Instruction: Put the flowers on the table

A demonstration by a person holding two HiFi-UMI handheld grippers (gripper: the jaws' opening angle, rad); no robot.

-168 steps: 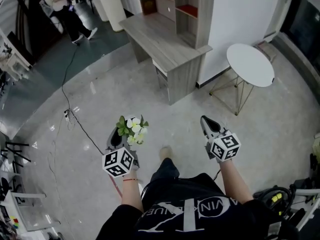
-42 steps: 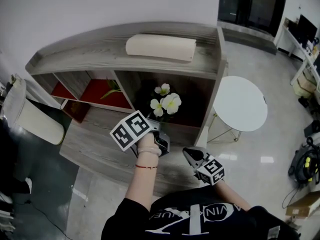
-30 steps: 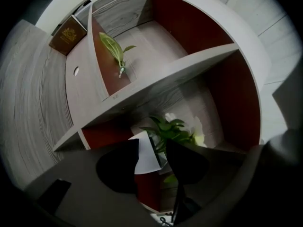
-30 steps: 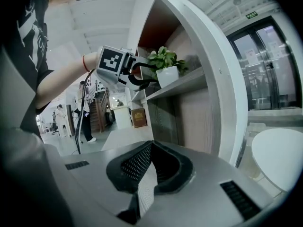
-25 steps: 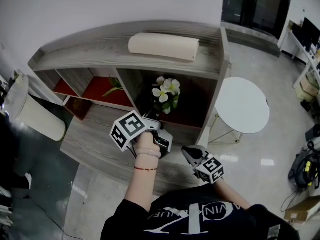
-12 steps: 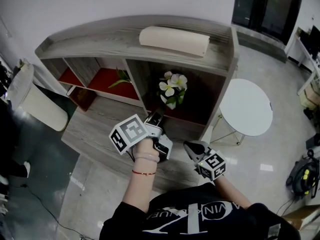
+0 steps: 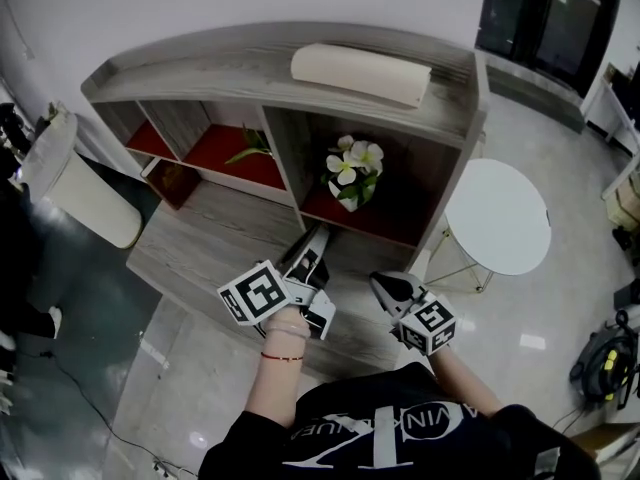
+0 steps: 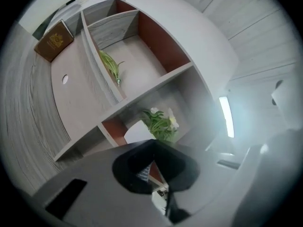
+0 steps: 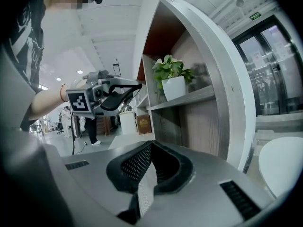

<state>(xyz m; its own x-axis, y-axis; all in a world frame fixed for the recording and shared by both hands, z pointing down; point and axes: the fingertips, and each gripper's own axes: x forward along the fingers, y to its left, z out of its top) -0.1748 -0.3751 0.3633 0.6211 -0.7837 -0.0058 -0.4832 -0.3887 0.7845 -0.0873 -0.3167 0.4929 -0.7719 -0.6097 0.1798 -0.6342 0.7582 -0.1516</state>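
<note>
Trouble would most likely come from a bump. The flowers (image 7: 354, 162) stand in their white pot (image 7: 346, 200) inside the right-hand box of the shelf (image 7: 300, 53), close to the front edge of that box's red floor. The left hand-held gripper (image 7: 318, 240) points right at them from just in front. Its jaws are closing up tight with nothing between them, so it holds nothing. If it swings up or sideways, I think it could knock the pot off the edge, because the leafy top is tall and the pot is small. A smaller worry is that the pot is in the shelf and not out on a table top, so the job may not count as done. The right hand-held gripper (image 7: 381, 284) is clenched shut too and holds nothing. It is by the near right corner of the surface (image 7: 220, 243), apart from the pot, and looks safe. The room is big, with a shiny pale floor (image 7: 570, 158) and dark glass doors (image 7: 545, 18) at the far right. The grey wooden shelf stands along the far edge of the surface, which is bare grey wood. A round white table (image 7: 500, 228) stands off the right edge and a white bin (image 7: 80, 196) off the left edge. A cream roll (image 7: 362, 72) lies on top of the shelf, and a thin green sprig (image 7: 248, 152) sits in the next box.
</note>
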